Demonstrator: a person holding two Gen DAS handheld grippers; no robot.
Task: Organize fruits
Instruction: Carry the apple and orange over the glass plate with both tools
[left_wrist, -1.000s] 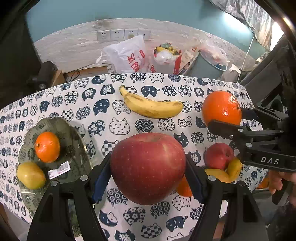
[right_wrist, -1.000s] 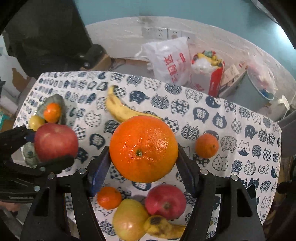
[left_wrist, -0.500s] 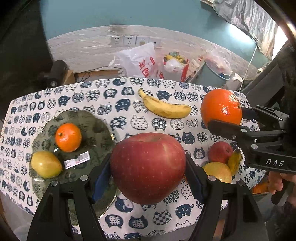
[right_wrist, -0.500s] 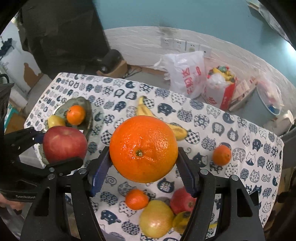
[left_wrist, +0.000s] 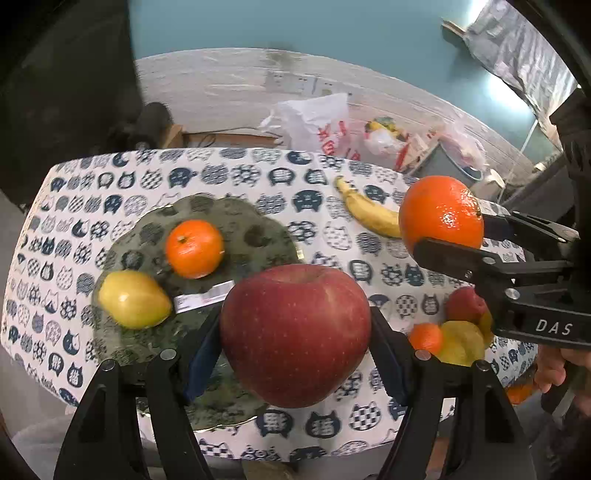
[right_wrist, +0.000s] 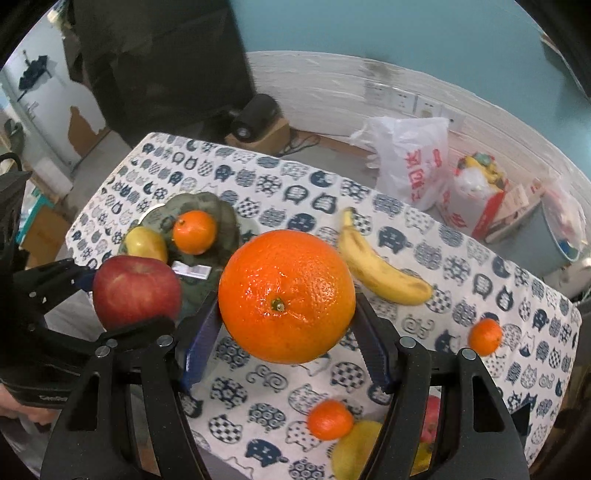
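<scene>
my left tongs (left_wrist: 295, 332) clamped on red apple (left_wrist: 295, 334), green plate (left_wrist: 236, 221) just beyond-left; right tongs (right_wrist: 286, 306) clamped on big orange (right_wrist: 286, 295).

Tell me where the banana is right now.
The banana lies on the cat-print tablecloth toward the far edge, right of the green plate. In the left wrist view it sits just behind the big orange held by the right gripper.

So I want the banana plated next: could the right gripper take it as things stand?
Probably not: the right gripper is shut on the big orange, so its jaws are full, though the banana lies uncovered.
</scene>
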